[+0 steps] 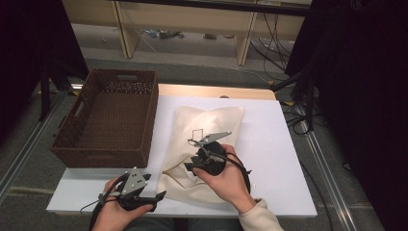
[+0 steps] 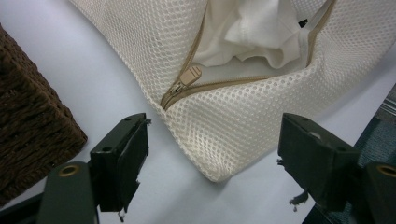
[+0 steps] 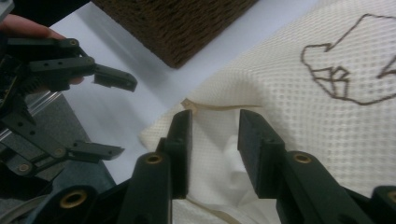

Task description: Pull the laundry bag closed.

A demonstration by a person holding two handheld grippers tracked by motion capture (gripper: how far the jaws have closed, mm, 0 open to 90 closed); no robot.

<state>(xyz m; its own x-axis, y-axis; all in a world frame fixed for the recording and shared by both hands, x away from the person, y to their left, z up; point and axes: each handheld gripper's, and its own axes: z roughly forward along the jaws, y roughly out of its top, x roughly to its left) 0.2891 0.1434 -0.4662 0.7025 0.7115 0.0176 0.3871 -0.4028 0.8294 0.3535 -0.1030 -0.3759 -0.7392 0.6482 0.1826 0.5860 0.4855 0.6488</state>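
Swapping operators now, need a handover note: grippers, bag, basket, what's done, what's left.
Left gripper: open, low over the table, jaws either side of the mesh bag's near corner, not touching it. The zipper pull lies just past that corner.
Right gripper: open, jaws at the unzipped mouth of the bag, above the white cloth inside; no grip yet.
Wicker basket: at the table's left, beside the bag, nothing visible inside.
Done: zipper at least partly open, cloth exposed.
Left, likely: pinch the bag corner to hold it, pull the cloth out, probably into the basket.
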